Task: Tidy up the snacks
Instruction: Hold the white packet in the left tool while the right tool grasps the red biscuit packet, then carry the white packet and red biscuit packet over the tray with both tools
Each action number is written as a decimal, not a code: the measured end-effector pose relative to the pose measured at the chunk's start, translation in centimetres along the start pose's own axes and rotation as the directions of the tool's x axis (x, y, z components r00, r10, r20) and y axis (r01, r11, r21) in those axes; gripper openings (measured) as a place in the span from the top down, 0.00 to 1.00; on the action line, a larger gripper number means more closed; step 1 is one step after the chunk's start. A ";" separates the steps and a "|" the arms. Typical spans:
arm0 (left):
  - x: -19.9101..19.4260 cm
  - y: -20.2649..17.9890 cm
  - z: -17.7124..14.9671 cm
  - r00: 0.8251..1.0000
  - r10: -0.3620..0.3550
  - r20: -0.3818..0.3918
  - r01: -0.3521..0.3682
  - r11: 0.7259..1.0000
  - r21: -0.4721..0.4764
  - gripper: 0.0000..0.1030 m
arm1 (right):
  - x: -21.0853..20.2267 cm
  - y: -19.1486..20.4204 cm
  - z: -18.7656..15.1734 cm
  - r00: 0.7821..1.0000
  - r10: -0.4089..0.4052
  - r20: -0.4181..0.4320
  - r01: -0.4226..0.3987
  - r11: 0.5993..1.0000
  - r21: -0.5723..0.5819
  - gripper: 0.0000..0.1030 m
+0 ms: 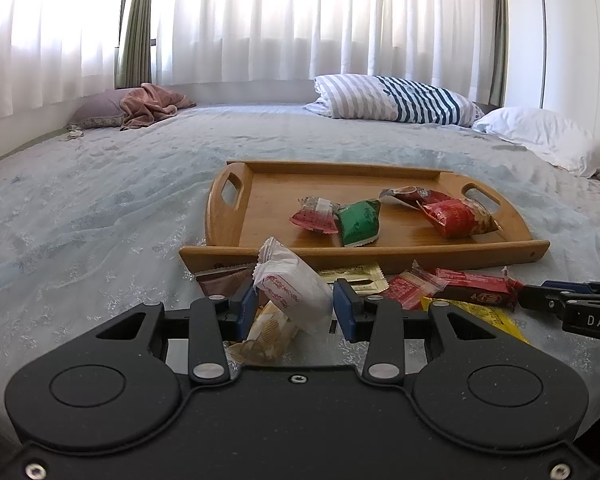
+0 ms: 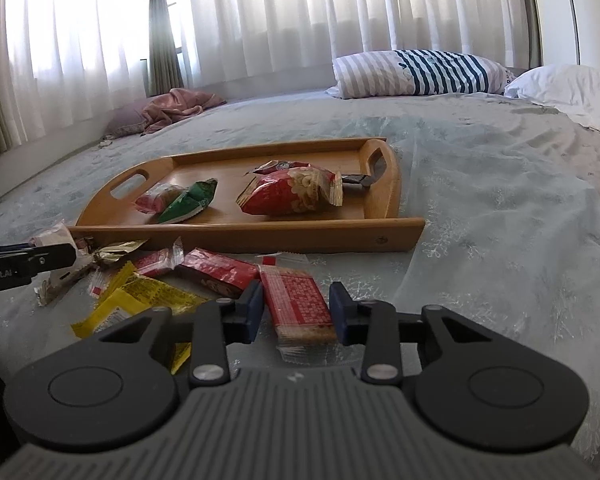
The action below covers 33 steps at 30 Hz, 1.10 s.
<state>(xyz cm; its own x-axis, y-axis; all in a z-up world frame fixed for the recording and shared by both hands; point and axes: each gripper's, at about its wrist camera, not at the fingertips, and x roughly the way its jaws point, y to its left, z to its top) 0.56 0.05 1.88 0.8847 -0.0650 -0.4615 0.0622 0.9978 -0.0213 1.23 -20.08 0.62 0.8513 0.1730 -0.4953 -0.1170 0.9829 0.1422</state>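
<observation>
Left wrist: left hand-held gripper [image 1: 296, 304] clamps a white packet [image 1: 292, 290], raised just short of the tray [image 1: 364, 250]. Light, crinkly, soft; hold mid-body.

Right wrist: right hand-held gripper [image 2: 296, 308] straddles a red bar [image 2: 300, 304] on the bed [image 2: 500, 220], pads [image 2: 342, 312] apparently touching. Stiff, slippery film; grip long sides.

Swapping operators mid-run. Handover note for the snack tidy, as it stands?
Left gripper: jaws shut on the white packet, lifted just short of the wooden tray.
Right gripper: jaws around the red-printed bar on the bedspread; contact unclear.
Done: green packet, big red bag and at least two smaller packets are in the tray.
Left: both those packets, plus yellow wrapper, long red bar and others in front of the tray.
</observation>
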 end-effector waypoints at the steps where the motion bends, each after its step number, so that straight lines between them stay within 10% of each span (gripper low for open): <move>1: 0.0 -0.1 0.0 1.000 0.000 0.000 0.000 1.000 0.000 0.62 | -0.1 0.0 0.0 1.000 0.013 -0.001 -0.013 1.000 0.007 0.50; 3: 0.0 -0.1 0.0 1.000 -0.001 -0.003 0.001 1.000 0.001 0.62 | -0.3 -0.1 0.0 0.999 0.043 0.003 -0.043 0.999 0.021 0.39; 18: -0.2 0.1 -0.3 1.000 0.006 0.000 -0.006 1.000 -0.004 0.62 | 1.4 -2.7 1.7 0.977 0.201 -0.070 -0.205 0.977 -0.064 0.38; 25: -0.5 0.2 0.1 1.000 -0.008 0.003 0.008 1.000 -0.011 0.62 | 1.2 -1.8 0.8 0.991 0.114 -0.066 -0.120 0.988 -0.098 0.63; 33: -0.5 -0.1 1.0 0.999 -0.016 0.029 0.016 1.000 -0.001 0.62 | 0.3 -1.1 1.5 0.998 0.063 -0.019 -0.064 0.996 -0.066 0.63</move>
<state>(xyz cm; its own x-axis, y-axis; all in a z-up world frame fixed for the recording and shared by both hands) 0.51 -0.02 2.98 0.8966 -0.0816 -0.4352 0.0763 0.9966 -0.0296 2.45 -21.24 1.61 0.8324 0.2356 -0.5016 -0.2046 0.9718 0.1168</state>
